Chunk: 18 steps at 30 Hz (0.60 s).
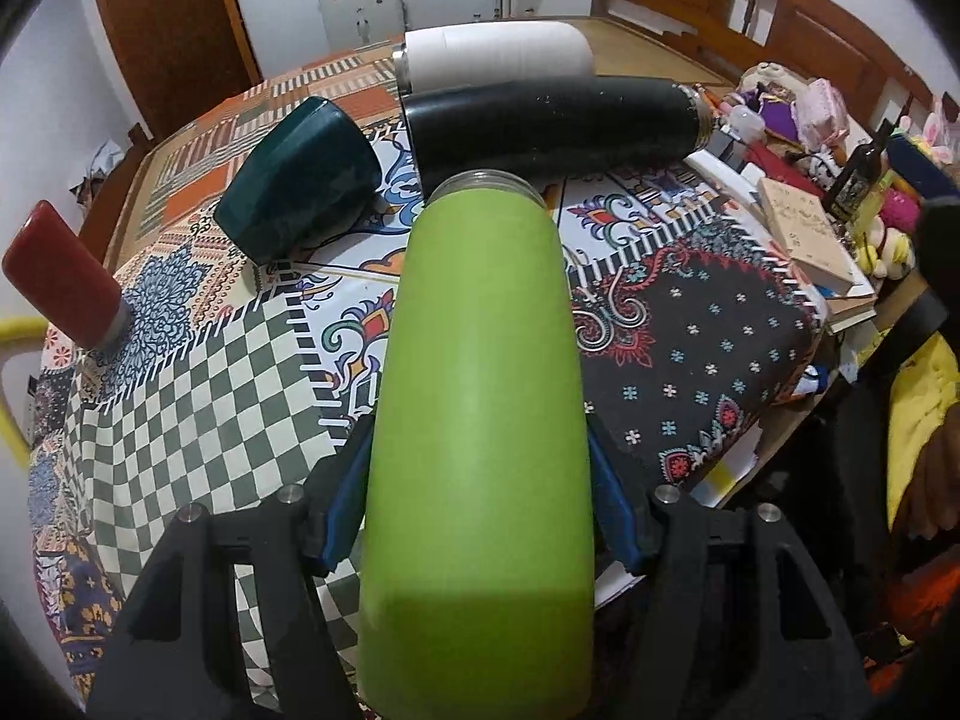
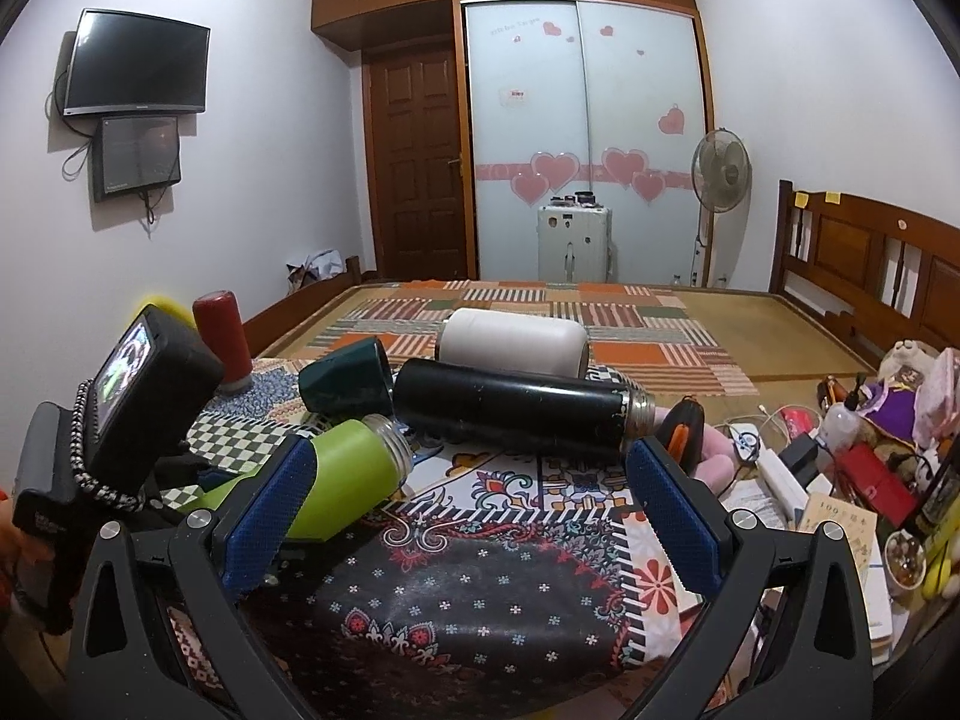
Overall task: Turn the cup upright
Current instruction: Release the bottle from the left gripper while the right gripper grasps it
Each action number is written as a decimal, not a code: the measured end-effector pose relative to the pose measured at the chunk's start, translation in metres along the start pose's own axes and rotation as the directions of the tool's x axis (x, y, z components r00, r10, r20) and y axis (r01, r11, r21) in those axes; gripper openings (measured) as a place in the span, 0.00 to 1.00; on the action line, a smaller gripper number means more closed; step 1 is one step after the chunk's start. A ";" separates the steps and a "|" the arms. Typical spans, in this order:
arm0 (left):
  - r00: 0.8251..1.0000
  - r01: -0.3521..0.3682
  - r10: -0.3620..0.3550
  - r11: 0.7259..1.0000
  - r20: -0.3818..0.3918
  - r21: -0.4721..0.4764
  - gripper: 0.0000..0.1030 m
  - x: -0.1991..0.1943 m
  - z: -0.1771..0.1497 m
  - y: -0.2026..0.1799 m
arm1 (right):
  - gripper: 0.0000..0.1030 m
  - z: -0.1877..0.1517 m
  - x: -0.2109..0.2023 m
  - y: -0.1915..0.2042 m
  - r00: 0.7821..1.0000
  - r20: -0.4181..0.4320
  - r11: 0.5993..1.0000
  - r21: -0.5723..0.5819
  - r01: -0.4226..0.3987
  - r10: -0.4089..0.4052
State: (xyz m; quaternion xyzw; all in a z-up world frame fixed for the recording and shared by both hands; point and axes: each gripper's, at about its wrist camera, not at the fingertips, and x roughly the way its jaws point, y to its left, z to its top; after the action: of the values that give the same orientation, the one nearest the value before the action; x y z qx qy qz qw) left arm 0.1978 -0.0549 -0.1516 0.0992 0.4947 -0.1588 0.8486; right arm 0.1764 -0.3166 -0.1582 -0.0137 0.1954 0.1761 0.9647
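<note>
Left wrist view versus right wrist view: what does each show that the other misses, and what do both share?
Only the left wrist view shows the left gripper shut on the green cup, fingers pressing both sides.

Only the right wrist view shows the right gripper open and empty, plus the wall screens, wardrobe and fan.

Both show the green cup, black flask, white cup, dark green cup and red cup on the patterned cloth.
</note>
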 end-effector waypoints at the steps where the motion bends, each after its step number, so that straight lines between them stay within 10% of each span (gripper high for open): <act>1: 1.000 0.005 -0.005 1.000 0.012 -0.001 0.63 -0.003 0.000 0.001 | 1.00 0.000 0.001 0.001 1.000 -0.001 1.000 -0.003 -0.001 0.001; 12: 0.980 -0.052 0.069 0.994 0.187 -0.096 0.64 -0.066 -0.021 0.051 | 1.00 0.008 0.011 0.013 0.999 -0.030 0.999 -0.011 -0.045 0.045; 18: 0.986 -0.118 0.133 0.983 0.103 -0.141 0.64 -0.039 -0.043 0.092 | 1.00 0.009 0.036 0.024 0.986 -0.104 0.992 0.023 -0.126 0.128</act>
State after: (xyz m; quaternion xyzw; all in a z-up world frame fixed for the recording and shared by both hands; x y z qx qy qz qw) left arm 0.1792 0.0511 -0.1379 0.0639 0.4488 -0.0763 0.8881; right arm 0.2025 -0.2812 -0.1625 -0.0026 0.2482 0.2345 0.9399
